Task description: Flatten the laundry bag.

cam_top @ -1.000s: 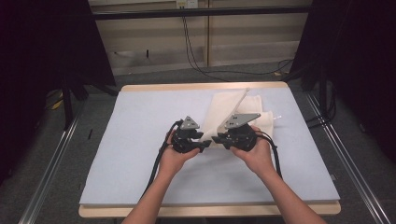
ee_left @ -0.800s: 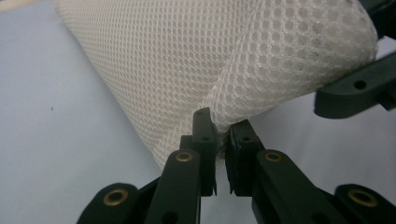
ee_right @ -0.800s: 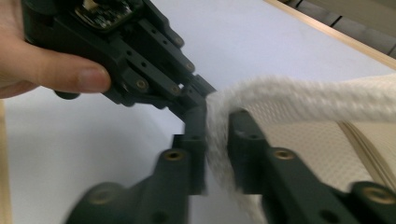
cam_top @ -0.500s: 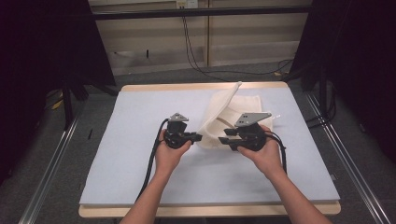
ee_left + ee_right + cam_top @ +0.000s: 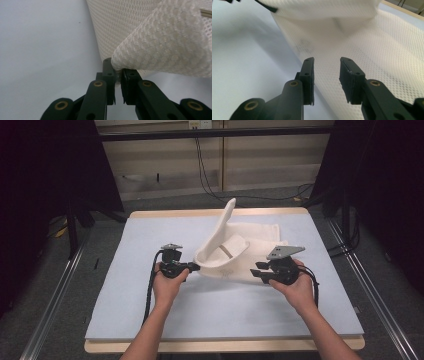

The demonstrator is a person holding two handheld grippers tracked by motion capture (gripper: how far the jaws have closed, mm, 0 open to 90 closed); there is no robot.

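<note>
Barely started: left gripper (image 5: 192, 267) is clamped on the mesh bag's (image 5: 235, 252) edge, right gripper (image 5: 257, 272) hangs released, its jaws having just narrowed around nothing, bag unfolded.

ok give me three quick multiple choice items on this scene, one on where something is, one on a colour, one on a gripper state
1. Where does the mesh bag lie on the table?
A. far right part
B. near left corner
C. hanging off the near edge

2. What colour is the bag?
A. black
B. off-white
C. red

3. How does the left gripper stand?
A. wide open above the bag
B. shut on an edge of the bag
C. lying on the table, let go

Key: 1 A, the high view shows the bag toward the far right of the pale blue mat. 2 B, its mesh is off-white. 3 B, in the left gripper view the jaws pinch the fabric's edge.
</note>
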